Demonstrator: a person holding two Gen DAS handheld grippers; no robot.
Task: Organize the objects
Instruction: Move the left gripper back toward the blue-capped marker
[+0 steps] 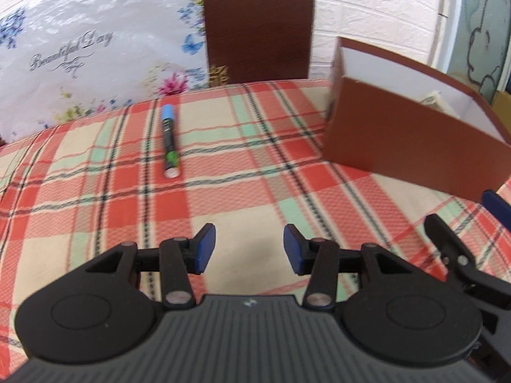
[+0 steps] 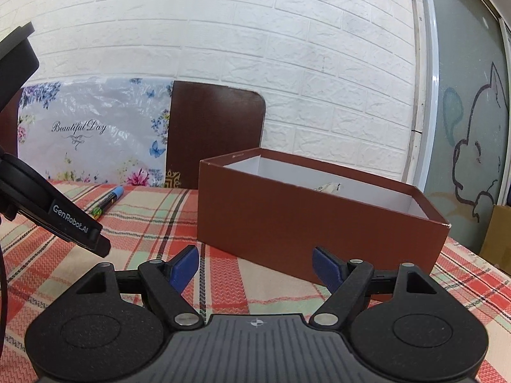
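Observation:
A marker (image 1: 169, 141) with a blue cap and black-green barrel lies on the plaid tablecloth (image 1: 242, 178), ahead and a little left of my left gripper (image 1: 249, 249). That gripper stands open over the cloth with nothing between its blue pads. An open brown box (image 1: 412, 140) with a white inside sits to the right; a bit of paper (image 1: 431, 99) shows in it. In the right wrist view my right gripper (image 2: 255, 271) is open and empty just before the box (image 2: 306, 220). The marker (image 2: 107, 202) shows there at the left, partly hidden behind the left gripper's body (image 2: 54, 214).
A dark brown chair back (image 1: 258, 22) stands behind the table's far edge, next to a flowered plastic bag (image 1: 83, 54). A white brick wall (image 2: 223, 32) is behind. A glass door with a cat drawing (image 2: 472, 146) and a cardboard box (image 2: 498, 239) are at the right.

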